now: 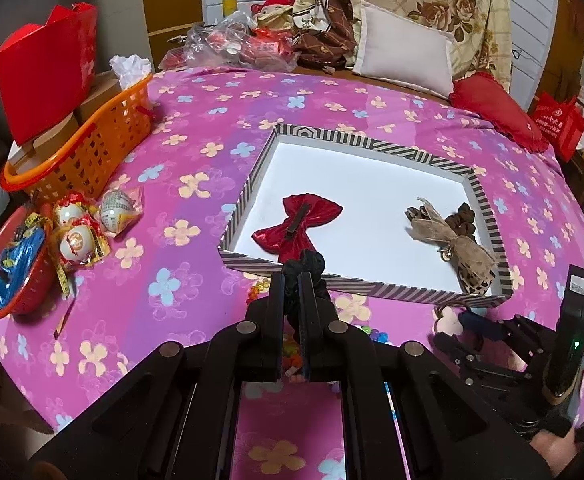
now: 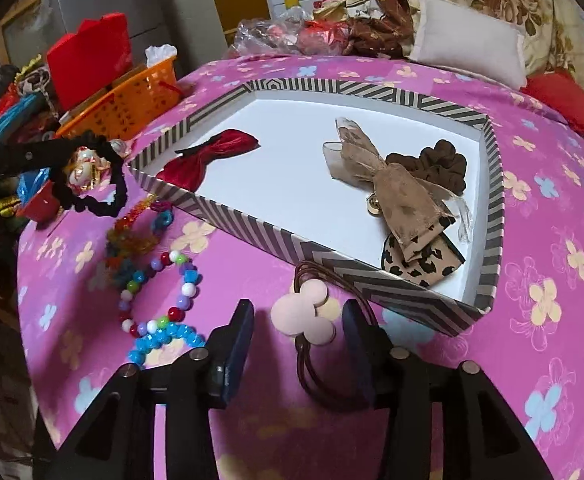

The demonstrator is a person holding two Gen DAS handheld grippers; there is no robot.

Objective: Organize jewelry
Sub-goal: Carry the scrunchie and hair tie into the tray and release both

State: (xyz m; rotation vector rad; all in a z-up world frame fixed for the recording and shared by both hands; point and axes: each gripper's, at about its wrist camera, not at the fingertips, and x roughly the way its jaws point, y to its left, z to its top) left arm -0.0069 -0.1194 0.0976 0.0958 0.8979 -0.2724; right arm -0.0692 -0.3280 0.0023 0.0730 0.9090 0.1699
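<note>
**Two grippers over the flowered cloth, one holding a black scrunchie**

Two grippers work above a pink flowered cloth (image 2: 532, 208). The left gripper (image 1: 292, 280) has its fingers pressed together on a black scrunchie (image 1: 306, 270), which hangs just in front of the near wall of the striped box (image 1: 247, 196). The right gripper (image 2: 298, 320) is spread wide, with a pink hair tie (image 2: 304, 312) lying on the cloth between its fingers, just beside the near wall of the box.

Inside the box lie a red bow (image 1: 298, 224) on the left side, and a tan bow (image 2: 392, 184) on the right, next to a brown scrunchie (image 2: 440, 164). On the cloth, left of the hair tie, lie a bead bracelet (image 2: 159, 300) and an orange bead chain (image 2: 135, 228). An orange basket (image 1: 91, 148) stands well apart at the left edge.
</note>
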